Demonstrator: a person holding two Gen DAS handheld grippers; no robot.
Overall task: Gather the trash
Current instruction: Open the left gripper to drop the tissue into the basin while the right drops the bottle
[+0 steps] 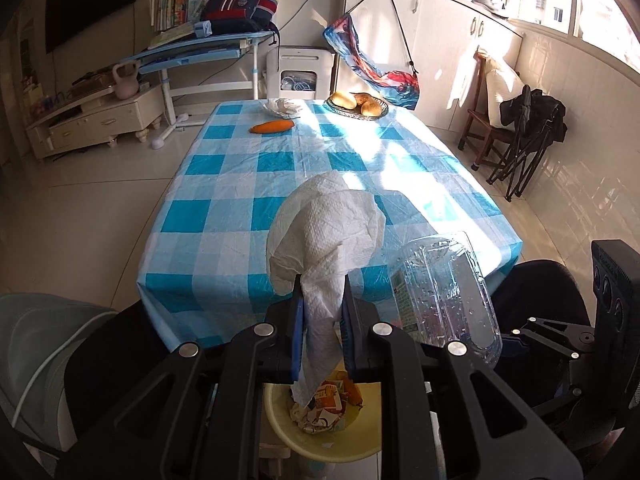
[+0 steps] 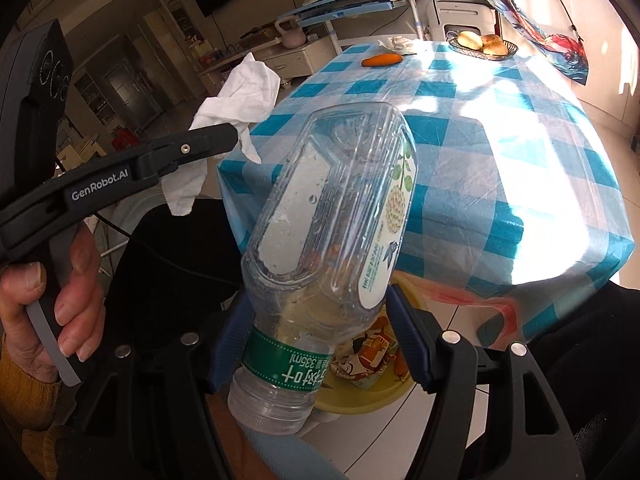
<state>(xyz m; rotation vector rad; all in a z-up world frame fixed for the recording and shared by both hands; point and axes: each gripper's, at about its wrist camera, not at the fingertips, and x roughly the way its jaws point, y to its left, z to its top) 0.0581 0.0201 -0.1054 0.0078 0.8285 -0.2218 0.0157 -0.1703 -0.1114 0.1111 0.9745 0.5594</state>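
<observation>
The left gripper has its blue-padded fingers pinched narrow on a crumpled white paper towel, which billows above them at the centre of the left wrist frame and trails a strip down between the black arms. Directly below that strip, at bottom centre, sits a yellow bin already holding printed wrappers and orange scraps.

The right gripper holds its fingers moderately wide, clamped on the shoulder of an empty clear plastic bottle (cap end toward the camera, base tilted to upper centre of the right wrist frame). A green label band circles its neck. The yellow bin shows beneath the bottle, lower centre.

At the left edge of that frame, a hand in a mustard sleeve grips the left gripper's handle, the towel hanging from its tip at upper left.

Beyond both, the worktop wears a blue-and-white checked cloth. Near its far end, upper centre of the left wrist frame, lie a carrot, a wad of white tissue and a basket of bread rolls. A black folding chair stands at the right.
</observation>
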